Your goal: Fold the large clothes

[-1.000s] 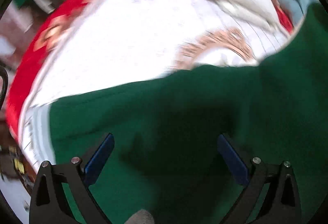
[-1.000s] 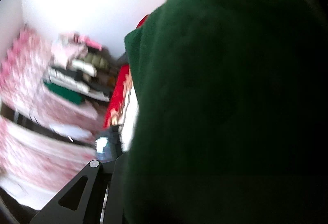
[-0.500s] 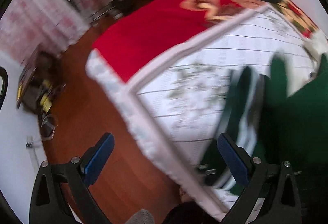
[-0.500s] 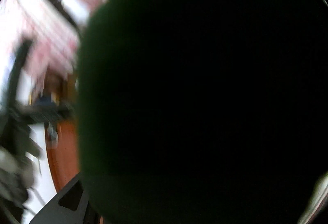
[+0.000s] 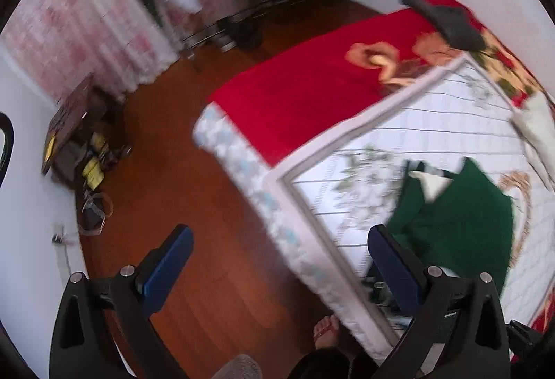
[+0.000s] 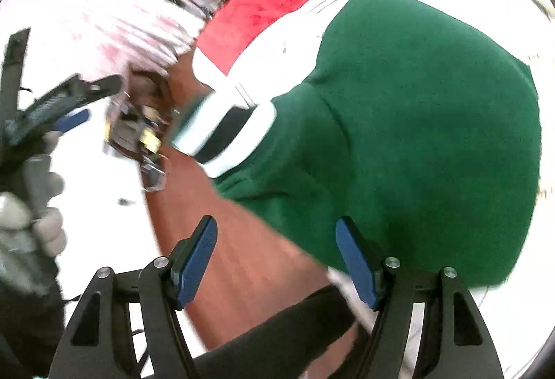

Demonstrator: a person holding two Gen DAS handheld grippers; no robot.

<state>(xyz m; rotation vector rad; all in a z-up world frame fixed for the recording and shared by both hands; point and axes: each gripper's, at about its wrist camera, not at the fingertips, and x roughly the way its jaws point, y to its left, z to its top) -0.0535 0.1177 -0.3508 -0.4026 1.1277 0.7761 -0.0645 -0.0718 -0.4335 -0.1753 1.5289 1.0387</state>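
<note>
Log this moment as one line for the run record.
left gripper: open, empty | right gripper: open, empty | green garment: lying on bed, unheld | fold: not finished

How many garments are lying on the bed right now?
3 that I can make out: the green sweater near the edge, a dark garment at the far end, a white one at the right. More may be out of frame.
</note>
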